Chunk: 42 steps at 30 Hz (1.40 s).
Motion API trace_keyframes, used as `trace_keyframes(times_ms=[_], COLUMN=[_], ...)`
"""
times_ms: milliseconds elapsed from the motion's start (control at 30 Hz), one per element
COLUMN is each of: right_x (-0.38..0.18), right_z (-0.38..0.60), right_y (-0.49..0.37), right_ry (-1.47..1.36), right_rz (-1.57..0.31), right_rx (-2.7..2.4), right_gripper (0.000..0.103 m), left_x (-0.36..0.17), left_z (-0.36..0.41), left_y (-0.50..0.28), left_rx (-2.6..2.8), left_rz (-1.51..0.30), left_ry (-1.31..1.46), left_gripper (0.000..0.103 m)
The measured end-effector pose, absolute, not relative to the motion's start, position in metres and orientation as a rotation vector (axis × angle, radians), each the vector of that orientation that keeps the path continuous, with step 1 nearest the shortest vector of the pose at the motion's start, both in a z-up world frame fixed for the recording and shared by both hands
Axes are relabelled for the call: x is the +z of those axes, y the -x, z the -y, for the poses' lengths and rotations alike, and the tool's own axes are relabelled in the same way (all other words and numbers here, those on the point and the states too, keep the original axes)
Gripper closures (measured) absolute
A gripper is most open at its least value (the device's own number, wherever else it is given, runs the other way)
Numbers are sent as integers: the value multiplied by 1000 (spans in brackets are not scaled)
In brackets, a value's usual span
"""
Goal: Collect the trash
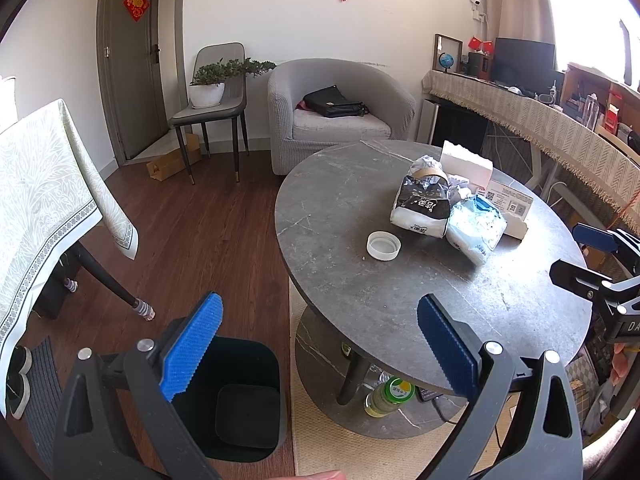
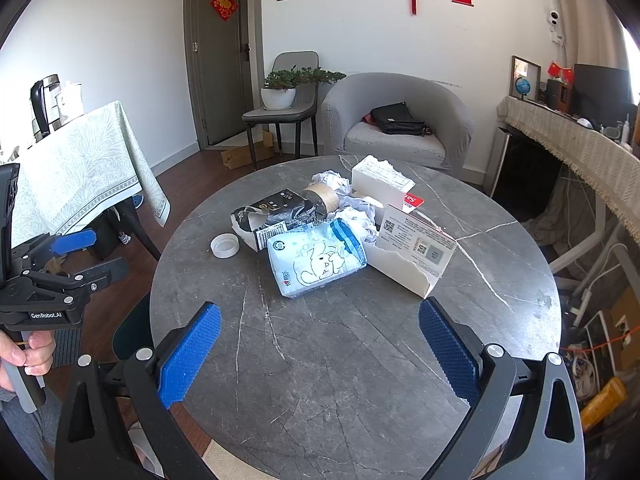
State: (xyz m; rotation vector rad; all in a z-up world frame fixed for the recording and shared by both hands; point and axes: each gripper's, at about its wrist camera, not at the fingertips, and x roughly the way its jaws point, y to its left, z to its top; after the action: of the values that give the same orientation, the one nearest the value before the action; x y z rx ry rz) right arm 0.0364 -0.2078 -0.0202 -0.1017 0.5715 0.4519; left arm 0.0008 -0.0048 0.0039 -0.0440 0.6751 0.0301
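Both tools, left and right, gape wide, holding nothing. Trash sits mid-counter: the blue wipes pack looks soft, light, slippery; pinch it across its middle.

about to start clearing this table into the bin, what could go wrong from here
1. The bin sits on the floor below the table edge on the left side, so a piece released too early may land on the floor.
2. The torn box, blue packet and black bag are bunched together; grabbing one may drag the others.
3. The white lid lies flat and low, so the fingers may slip over it.
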Motion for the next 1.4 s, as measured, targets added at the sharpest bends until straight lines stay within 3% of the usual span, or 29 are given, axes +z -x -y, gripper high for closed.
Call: trace_keyframes(times_ms=[867, 1000, 1200, 1400], right_x=[-27, -24, -25, -27], right_z=[217, 220, 225, 226], right_y=[-48, -49, -55, -58], right_ry=[76, 58, 28, 16], right_rz=[-599, -585, -600, -612], right_rx=[459, 468, 496, 518], right_gripper=[4, 7, 15, 23], left_x=[3, 5, 6, -3], left_z=[8, 6, 10, 20], left_y=[-5, -11, -23, -48], left_rx=[40, 16, -42, -144], left_rz=[-668, -672, -674, -732], left_ry=[8, 3, -32, -75], left_gripper=[5, 16, 19, 42])
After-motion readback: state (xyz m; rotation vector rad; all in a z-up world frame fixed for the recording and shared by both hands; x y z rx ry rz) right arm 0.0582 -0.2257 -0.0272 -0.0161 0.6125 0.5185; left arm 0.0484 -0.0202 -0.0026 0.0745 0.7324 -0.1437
